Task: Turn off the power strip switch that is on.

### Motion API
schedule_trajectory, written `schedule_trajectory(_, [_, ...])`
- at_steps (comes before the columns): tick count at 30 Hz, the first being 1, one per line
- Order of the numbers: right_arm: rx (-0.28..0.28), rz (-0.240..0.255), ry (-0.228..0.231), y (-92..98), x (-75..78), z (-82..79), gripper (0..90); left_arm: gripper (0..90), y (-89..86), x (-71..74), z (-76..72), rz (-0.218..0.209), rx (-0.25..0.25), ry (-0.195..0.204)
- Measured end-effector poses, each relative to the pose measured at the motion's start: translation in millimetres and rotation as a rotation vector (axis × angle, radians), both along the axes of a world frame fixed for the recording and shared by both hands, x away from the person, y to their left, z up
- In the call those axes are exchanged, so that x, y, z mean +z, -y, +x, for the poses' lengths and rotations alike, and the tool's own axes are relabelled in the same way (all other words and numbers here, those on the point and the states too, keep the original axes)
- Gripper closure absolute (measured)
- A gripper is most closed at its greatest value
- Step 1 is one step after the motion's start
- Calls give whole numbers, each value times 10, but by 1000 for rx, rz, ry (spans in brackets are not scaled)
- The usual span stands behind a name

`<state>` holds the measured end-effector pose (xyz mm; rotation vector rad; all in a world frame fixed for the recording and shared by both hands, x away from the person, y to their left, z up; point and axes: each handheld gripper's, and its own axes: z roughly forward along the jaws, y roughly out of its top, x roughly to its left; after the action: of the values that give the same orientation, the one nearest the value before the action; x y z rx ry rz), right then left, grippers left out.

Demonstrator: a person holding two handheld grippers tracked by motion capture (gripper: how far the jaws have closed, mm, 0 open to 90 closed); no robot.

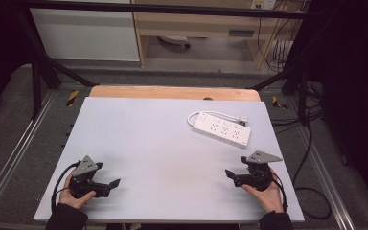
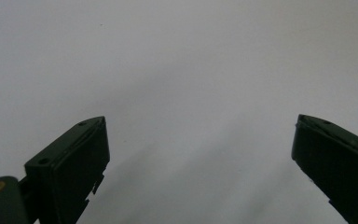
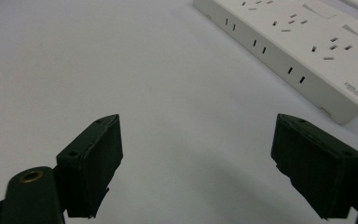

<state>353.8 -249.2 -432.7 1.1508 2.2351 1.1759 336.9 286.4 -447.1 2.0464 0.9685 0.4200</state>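
A white power strip (image 1: 222, 129) lies flat at the far right of the white tabletop (image 1: 153, 143), its cord looped behind it and ending in a plug (image 1: 242, 120). My left gripper (image 1: 115, 184) rests low at the near left, held in a hand, jaws pointing right. In the left gripper view, the left gripper (image 2: 200, 126) stands open over bare white surface. My right gripper (image 1: 229, 175) sits at the near right, jaws pointing left, a short way in front of the strip. The right gripper (image 3: 198, 123) is open with nothing between its jaws, and the power strip (image 3: 303, 42) lies ahead to the upper right.
A wooden table edge (image 1: 172, 92) shows behind the white top. Black frame bars (image 1: 38, 72) stand at the left and right rear. Cables (image 1: 311, 143) trail on the floor to the right. A cabinet (image 1: 86, 33) and shelving stand farther back.
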Motion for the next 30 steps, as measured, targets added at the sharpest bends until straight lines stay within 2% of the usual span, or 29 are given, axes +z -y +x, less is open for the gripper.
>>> schedule_trajectory(6, [-15,3,31,2,52,24,256,37,6,-1,1,1,2,0])
schedule_trajectory(20, [-36,22,50,-14,124,124,427,38,4,-2,4,2,5,-1])
schedule_trajectory(30, [-56,14,61,-51,167,213,523,39,2,-2,5,3,6,1])
